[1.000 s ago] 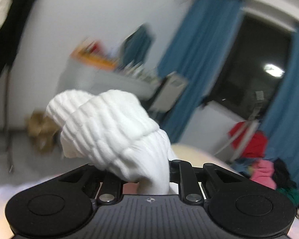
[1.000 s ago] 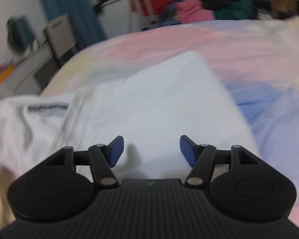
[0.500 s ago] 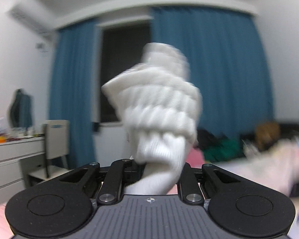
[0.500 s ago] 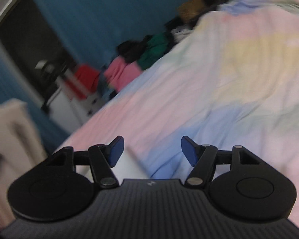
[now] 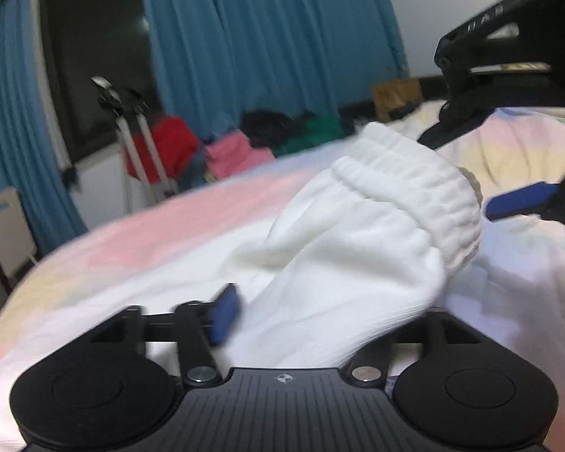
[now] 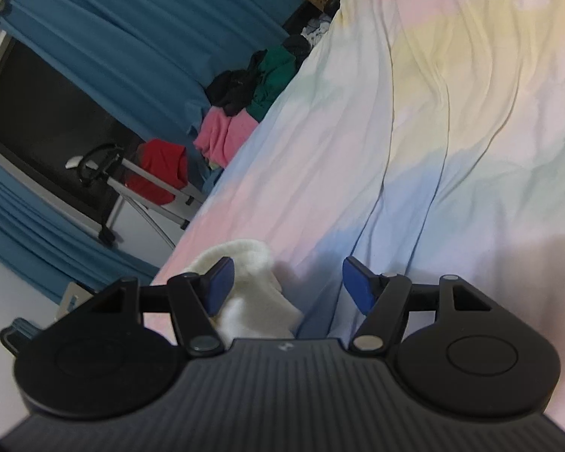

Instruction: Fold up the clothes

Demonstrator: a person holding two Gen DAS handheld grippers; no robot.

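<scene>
Lying between the just-opened left tongs (image 5: pixel 320 314), the rolled white ribbed sock (image 5: pixel 361 260) rests, seemingly released, on the pastel bed sheet (image 6: pixel 414 132), with the right tongs (image 6: pixel 284 286) open beside it.

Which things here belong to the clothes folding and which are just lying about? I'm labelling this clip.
Part of the job:
- white sock, between the fingers of the left gripper, which have just been opening
- right gripper, open

Lying about:
- pile of clothes
- red garment
- blue curtain
- cardboard box
</scene>
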